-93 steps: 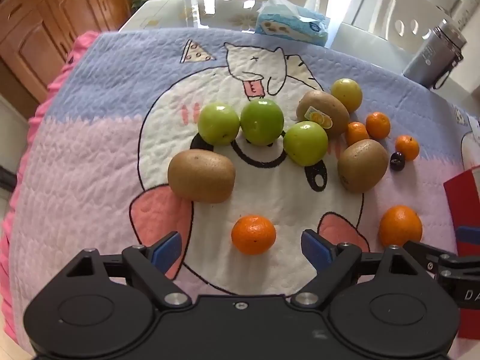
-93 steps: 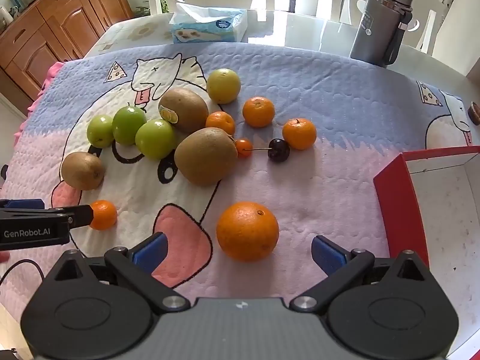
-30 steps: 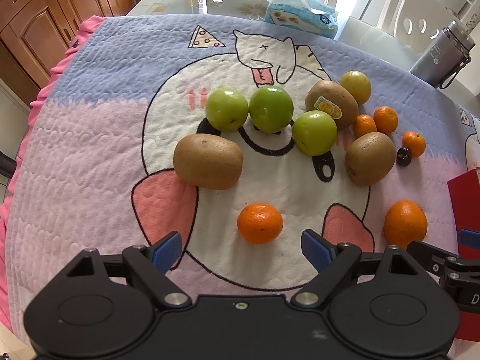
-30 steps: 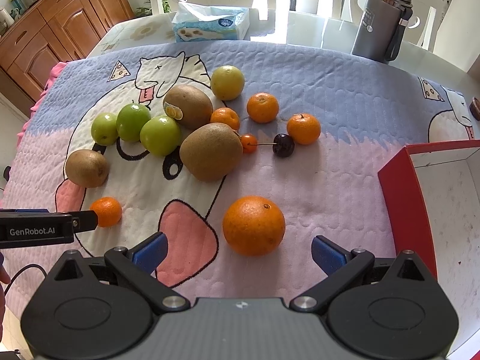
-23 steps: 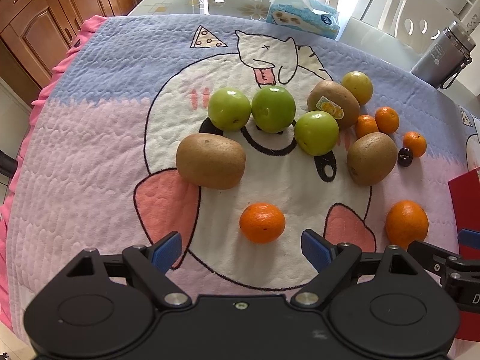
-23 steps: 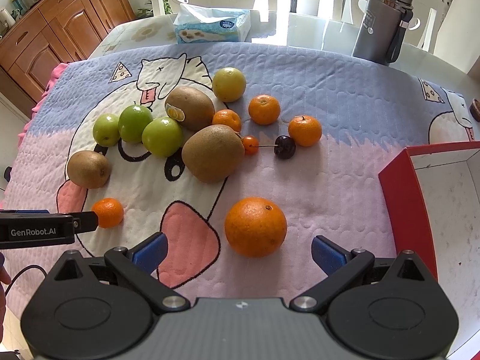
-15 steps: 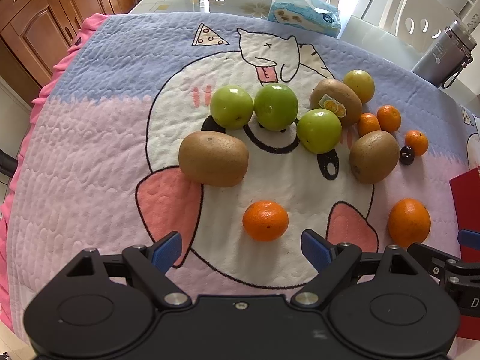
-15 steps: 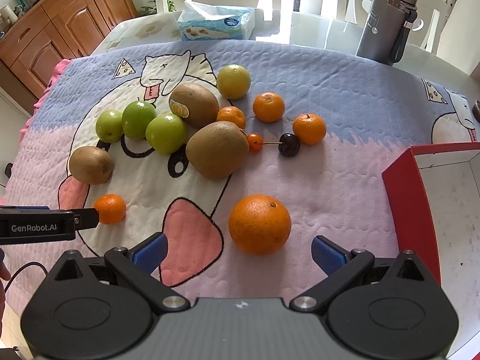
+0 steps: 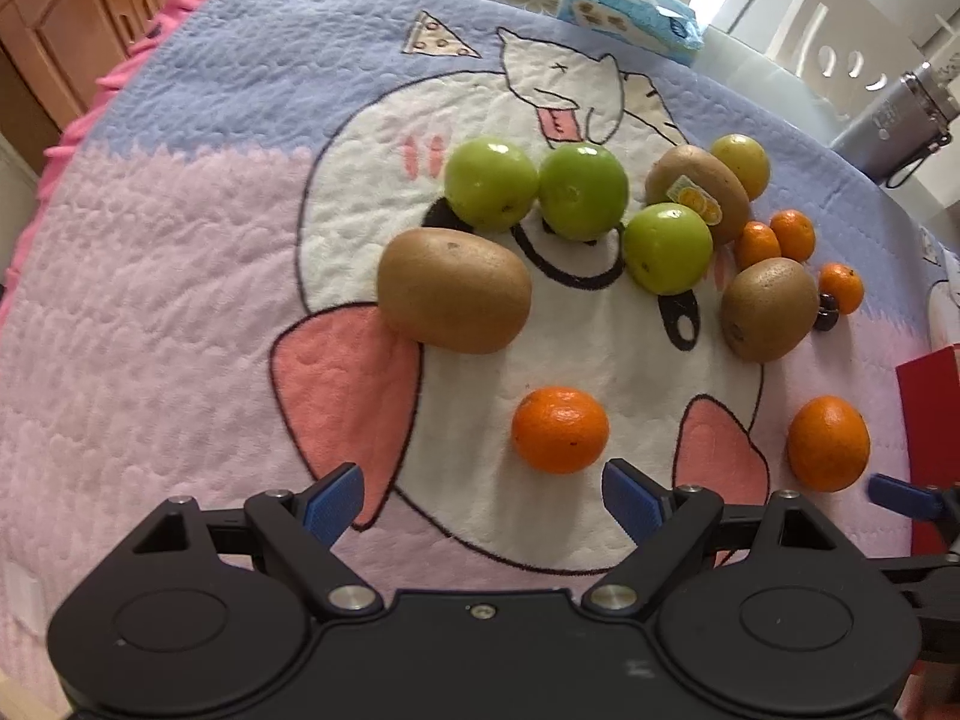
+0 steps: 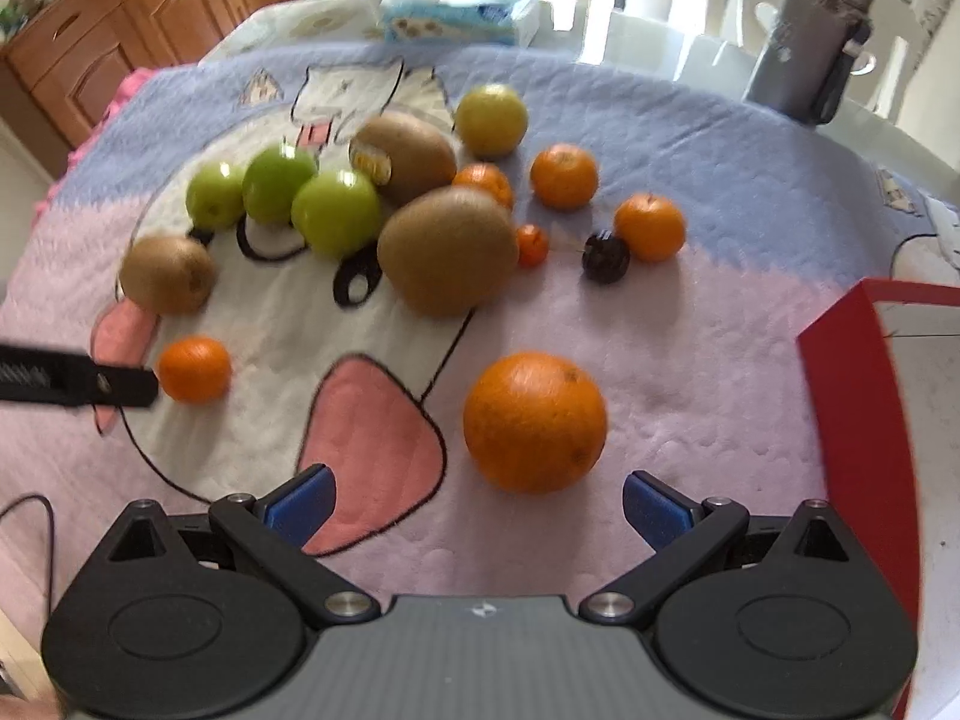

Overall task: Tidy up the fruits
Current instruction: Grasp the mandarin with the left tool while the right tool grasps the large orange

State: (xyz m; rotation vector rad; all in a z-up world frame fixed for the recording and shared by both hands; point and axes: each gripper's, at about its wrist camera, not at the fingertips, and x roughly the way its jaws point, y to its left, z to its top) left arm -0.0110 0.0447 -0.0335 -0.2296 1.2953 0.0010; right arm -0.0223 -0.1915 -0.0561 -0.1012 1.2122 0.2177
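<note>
Over the last few seconds both grippers had crept forward and lower toward the fruit: the left gripper (image 9: 483, 495) now sat just short of the small mandarin (image 9: 560, 430), and the right gripper (image 10: 477, 507) just short of the big orange (image 10: 534, 421), which loomed larger than a moment before. Both sets of jaws were spread wide and empty, each fruit lying just beyond the gap. That looked like the approach to two first picks; nothing had yet been sorted, and the red box (image 10: 852, 408) at the right stood empty as far as could be seen.

The remaining fruit, green apples (image 9: 581, 190) and kiwis (image 9: 455, 290) among it, lay scattered farther off on a quilted cartoon blanket (image 9: 150, 276). Beyond it were a tissue box (image 10: 459, 12), a grey flask (image 10: 810, 54), white chairs and wooden cabinets (image 10: 138, 30)
</note>
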